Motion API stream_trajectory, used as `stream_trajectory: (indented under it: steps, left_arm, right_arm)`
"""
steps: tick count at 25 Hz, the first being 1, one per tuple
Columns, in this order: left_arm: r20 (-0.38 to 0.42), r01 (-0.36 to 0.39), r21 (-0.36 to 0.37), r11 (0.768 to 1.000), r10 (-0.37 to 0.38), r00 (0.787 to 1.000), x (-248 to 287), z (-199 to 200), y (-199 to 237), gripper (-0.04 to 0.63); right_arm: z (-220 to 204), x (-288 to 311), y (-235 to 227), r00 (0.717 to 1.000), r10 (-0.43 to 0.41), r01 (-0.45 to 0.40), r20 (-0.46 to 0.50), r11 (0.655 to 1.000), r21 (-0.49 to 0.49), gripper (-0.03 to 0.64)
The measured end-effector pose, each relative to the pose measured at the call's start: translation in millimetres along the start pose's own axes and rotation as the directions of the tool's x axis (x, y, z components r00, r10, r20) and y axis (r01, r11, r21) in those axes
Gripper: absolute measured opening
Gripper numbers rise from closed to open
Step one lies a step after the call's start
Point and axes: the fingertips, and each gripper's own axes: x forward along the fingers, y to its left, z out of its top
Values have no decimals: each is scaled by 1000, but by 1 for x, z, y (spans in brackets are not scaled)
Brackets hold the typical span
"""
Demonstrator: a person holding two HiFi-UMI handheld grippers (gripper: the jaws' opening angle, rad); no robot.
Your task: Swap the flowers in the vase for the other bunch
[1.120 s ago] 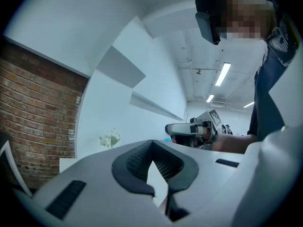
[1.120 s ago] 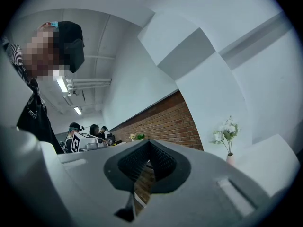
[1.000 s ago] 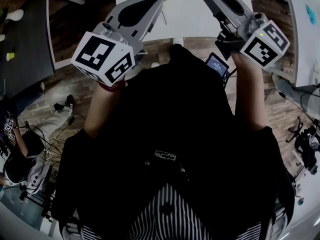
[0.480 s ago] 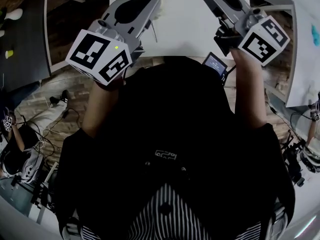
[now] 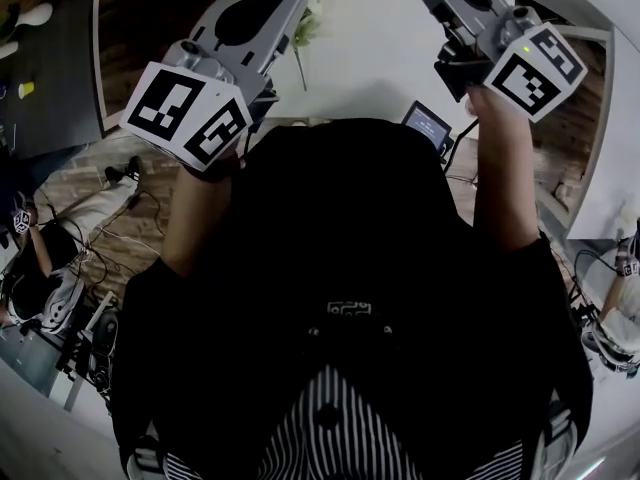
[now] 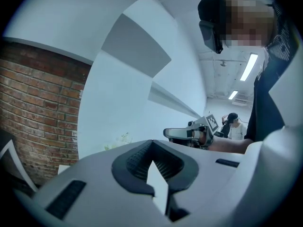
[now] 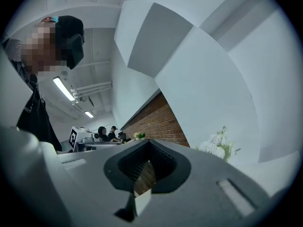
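White counter (image 5: 380, 53) fills the top of the head view, with both tools held out over its near edge. Left tool (image 6: 152, 145) is clenched: jaws together, nothing between them, only the ribbed pad hollow with a sliver of light through it. Right tool (image 7: 149, 143) is the same, clenched and empty. A green-and-white sprig (image 5: 305, 26) lies on the counter just beside the left tool's tip, its thin stem trailing toward the near edge; neither tool touches it. The left gripper view shows pale greenery just above the jaw line against a white wall (image 6: 118, 103), apart from the tool. The right gripper view shows a white bunch (image 7: 217, 148) with green leaves off to the right of the jaws, well apart from them. Its base is hidden behind the tool body, so I can't tell whether it stands in a vase. A brick wall (image 6: 42, 117) sits at the left in the left gripper view, and there is more brick beyond the right tool's jaws. A small lit screen (image 5: 428, 126) sits near the right forearm, just below the counter edge. The person wears a black top (image 5: 340, 248) with striped fabric (image 5: 330, 428) below it. A dark counter (image 5: 50, 78) stands off to the left over the wood floor (image 5: 130, 218). Two people (image 7: 106, 134) are far back in the right gripper view.
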Motion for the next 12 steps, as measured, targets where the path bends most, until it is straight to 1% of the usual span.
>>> stream_trajectory:
  steps: [3, 7, 9, 12]
  left_arm:
    - [-17, -7, -21, 1000, 7, 1000, 0, -3, 8, 6]
    - [-43, -21, -32, 999, 20, 999, 3, -13, 0, 6]
    - [-45, -15, -25, 1000, 14, 999, 6, -13, -4, 6]
    - [-46, 15, -18, 1000, -16, 999, 7, -8, 1, 6]
  right_arm:
    - [-1, 15, -6, 1000, 13, -13, -1, 1000, 17, 5]
    - [-7, -3, -13, 1000, 8, -8, -1, 1000, 24, 5]
    - [-10, -9, -16, 1000, 2, -2, 0, 1000, 30, 5]
    - [-11, -1, -16, 1000, -15, 15, 0, 999, 30, 5]
